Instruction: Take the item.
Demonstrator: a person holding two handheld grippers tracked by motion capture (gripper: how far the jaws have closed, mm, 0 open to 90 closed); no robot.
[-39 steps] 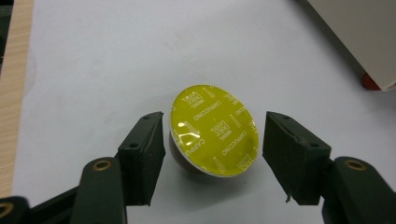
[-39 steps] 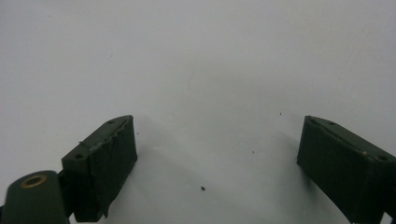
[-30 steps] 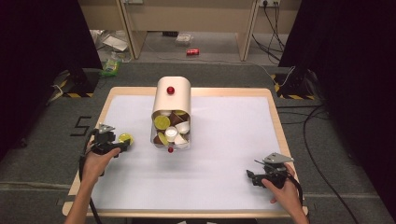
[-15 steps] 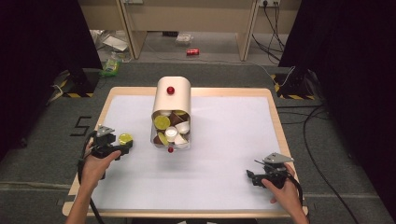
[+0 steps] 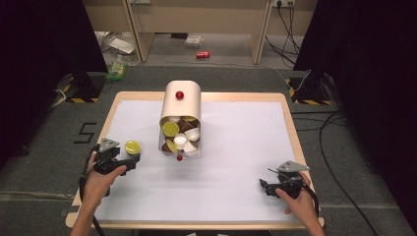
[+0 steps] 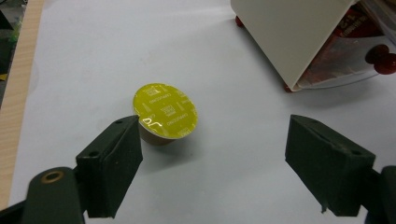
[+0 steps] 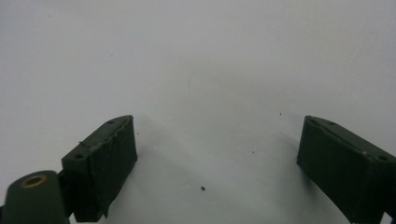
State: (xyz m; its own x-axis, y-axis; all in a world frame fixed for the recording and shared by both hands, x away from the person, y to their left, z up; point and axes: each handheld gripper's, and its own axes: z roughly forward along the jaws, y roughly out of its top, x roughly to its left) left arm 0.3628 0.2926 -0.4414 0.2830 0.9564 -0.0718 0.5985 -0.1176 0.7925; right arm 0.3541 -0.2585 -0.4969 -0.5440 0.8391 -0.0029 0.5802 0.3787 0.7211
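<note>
Table (image 5: pixel 246 147) w/ white mat, grey carpet (image 5: pixel 44 147), dark curtains (image 5: pixel 44 44)

Capsule (image 6: pixel 165 111) base hidden behind tongs, dispenser (image 6: pixel 299 37) cut off by edge

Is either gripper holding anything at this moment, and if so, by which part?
Nothing is held. The left gripper has just been opening; the yellow-lidded capsule stands free on the white mat by its left jaw. The right gripper is open over bare mat.

A black numeral "5" (image 5: pixel 84 133) is marked on the grey floor left of the counter. The yellow capsule lid (image 6: pixel 165 111) carries small repeated print, too blurred to read.
</note>
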